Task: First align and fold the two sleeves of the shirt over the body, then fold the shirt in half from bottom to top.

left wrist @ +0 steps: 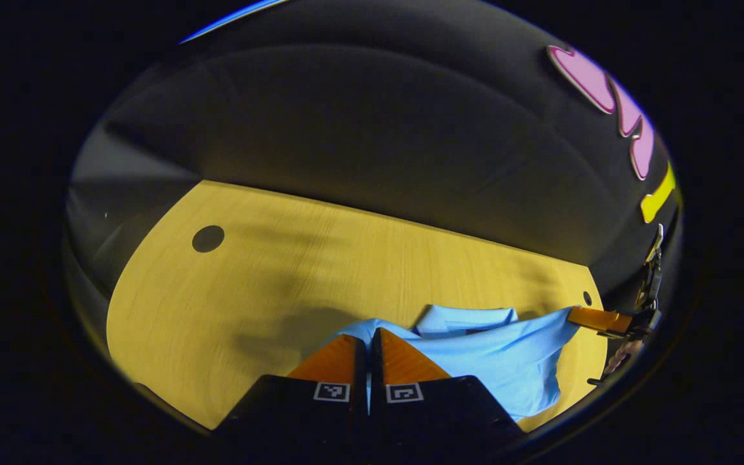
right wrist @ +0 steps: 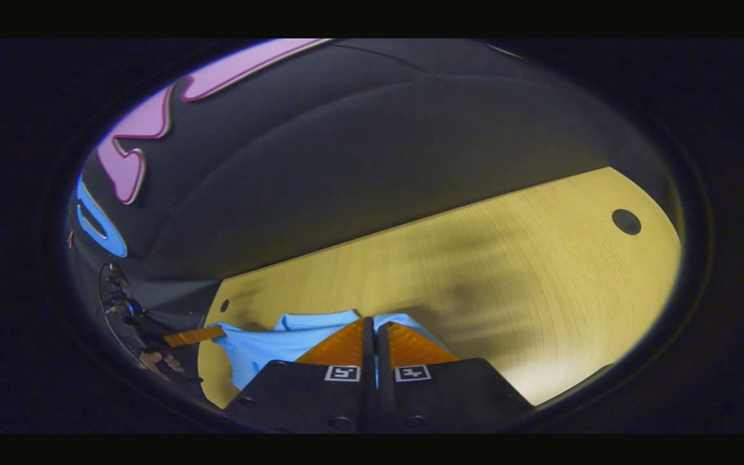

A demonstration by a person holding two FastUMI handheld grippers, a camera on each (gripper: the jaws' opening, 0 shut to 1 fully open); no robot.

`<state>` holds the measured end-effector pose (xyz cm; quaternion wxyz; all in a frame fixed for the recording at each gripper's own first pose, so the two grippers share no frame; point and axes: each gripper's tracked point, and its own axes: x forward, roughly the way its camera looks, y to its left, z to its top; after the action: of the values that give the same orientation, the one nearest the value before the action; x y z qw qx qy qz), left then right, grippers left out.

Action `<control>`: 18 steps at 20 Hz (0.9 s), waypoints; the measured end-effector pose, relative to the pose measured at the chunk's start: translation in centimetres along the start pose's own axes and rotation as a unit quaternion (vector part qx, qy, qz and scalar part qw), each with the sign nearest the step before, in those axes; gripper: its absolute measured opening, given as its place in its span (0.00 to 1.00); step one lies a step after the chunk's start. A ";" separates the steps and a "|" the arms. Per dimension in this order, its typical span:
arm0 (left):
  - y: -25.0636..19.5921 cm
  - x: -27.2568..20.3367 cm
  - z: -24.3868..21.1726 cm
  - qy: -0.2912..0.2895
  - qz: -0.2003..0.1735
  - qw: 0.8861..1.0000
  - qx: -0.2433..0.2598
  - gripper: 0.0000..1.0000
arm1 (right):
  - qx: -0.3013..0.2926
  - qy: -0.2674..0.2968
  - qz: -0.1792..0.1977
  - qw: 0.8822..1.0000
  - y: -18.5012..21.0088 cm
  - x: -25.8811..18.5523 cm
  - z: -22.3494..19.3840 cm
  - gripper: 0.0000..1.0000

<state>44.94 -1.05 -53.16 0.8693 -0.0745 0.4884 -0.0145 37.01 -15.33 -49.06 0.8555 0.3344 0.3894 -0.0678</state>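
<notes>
A light blue shirt [left wrist: 501,355] hangs stretched between my two grippers above the wooden table [left wrist: 268,297]. In the left gripper view my left gripper [left wrist: 369,334] is shut on a corner of the cloth, and the collar [left wrist: 465,318] shows just beyond. At the far right of that view, my right gripper [left wrist: 595,318] pinches the other end of the cloth. In the right gripper view my right gripper [right wrist: 372,324] is shut on the shirt [right wrist: 268,349]. My left gripper [right wrist: 194,336] holds the far corner at the left, with a hand [right wrist: 155,361] behind it.
The table [right wrist: 540,271] has a round cable hole [left wrist: 208,238] toward one end and a small hole [left wrist: 587,298] near the other. Black booth cloth stands right behind the table's far edge. Bare tabletop lies beyond the shirt.
</notes>
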 end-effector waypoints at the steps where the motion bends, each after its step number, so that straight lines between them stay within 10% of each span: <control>1: 0.5 0.4 -0.1 -0.002 0.004 1.000 0.000 0.06 | 0.009 0.002 -0.002 1.000 -0.5 0.3 -0.1 0.05; 5: 1.3 0.6 -1.3 0.028 0.027 0.999 0.000 0.11 | 0.024 0.020 -0.015 0.999 -1.7 2.1 -1.1 0.05; 6: 1.6 0.2 -1.6 0.035 0.033 0.999 0.003 0.33 | 0.020 0.022 -0.014 0.999 -1.4 2.4 -1.5 0.13; 7: 2.0 -0.5 -1.2 0.034 0.039 0.999 0.006 0.56 | 0.009 0.021 -0.016 1.000 -1.7 2.2 -1.8 0.00; 9: 2.2 -0.5 -0.5 0.014 0.045 0.999 0.009 1.00 | -0.019 0.021 -0.016 0.999 -2.0 0.9 -1.9 0.24; 12: 1.4 -3.5 1.5 -0.023 0.031 0.999 0.015 0.98 | -0.081 0.003 -0.024 0.996 -1.8 -1.5 -1.0 0.89; 18: -1.4 -16.3 4.0 -0.135 0.005 0.986 0.097 0.97 | -0.190 -0.097 -0.022 0.977 4.4 -12.7 2.9 0.98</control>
<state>39.88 -0.34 -37.10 0.9304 0.0109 0.3634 -0.0474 31.74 -15.58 -36.41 0.9354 0.1490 0.3175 -0.0438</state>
